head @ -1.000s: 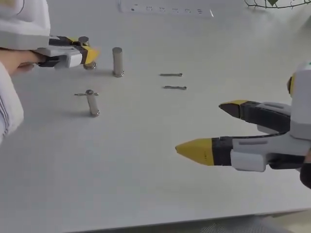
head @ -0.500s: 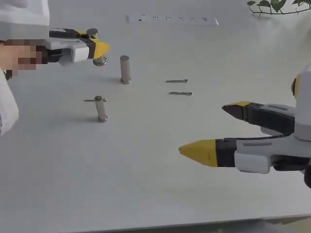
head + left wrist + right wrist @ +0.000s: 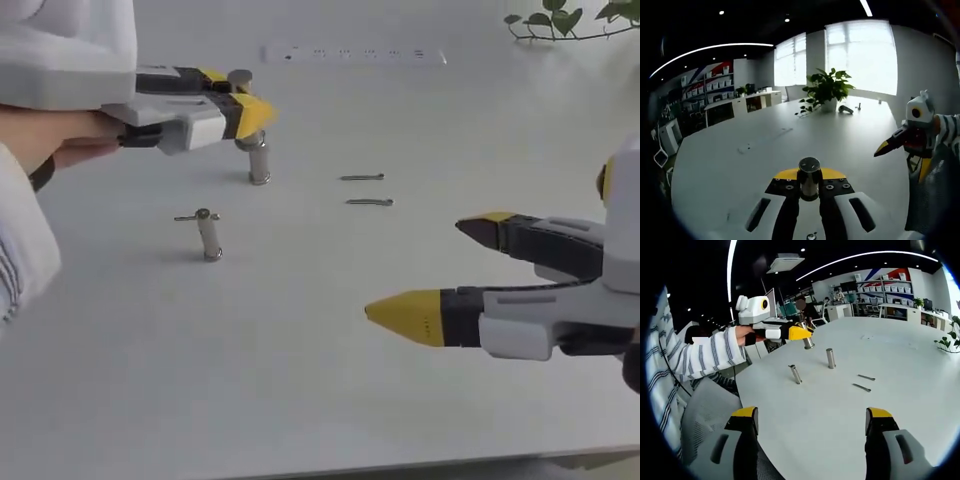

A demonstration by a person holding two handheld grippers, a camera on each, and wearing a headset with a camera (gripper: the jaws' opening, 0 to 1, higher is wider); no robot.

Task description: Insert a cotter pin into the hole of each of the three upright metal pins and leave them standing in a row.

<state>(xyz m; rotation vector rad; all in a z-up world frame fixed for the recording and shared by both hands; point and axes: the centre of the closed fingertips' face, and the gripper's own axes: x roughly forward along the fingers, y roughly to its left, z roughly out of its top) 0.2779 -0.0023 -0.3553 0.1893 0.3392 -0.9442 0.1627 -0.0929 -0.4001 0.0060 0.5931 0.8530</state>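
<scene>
My left gripper [image 3: 250,106] hangs above the table's far left, shut on a metal pin [image 3: 810,179] that stands upright between its jaws; the pin's head [image 3: 240,76] sticks out above them. Just behind the held pin a bare pin [image 3: 260,168] stands on the table. Nearer to me stands a third pin [image 3: 209,236] with a cotter pin through its top. Two loose cotter pins [image 3: 362,177] [image 3: 370,202] lie flat to the right of the pins. My right gripper [image 3: 415,268] hovers open at the near right, with nothing between its jaws.
A white power strip [image 3: 350,52] lies along the far edge of the white table [image 3: 300,380]. Plant leaves [image 3: 570,18] reach in at the far right corner. A person's striped sleeve [image 3: 700,355] comes in from the left.
My left gripper has carried its pin to the right, until it hangs just in front of the bare standing pin. The right gripper has stayed put.
</scene>
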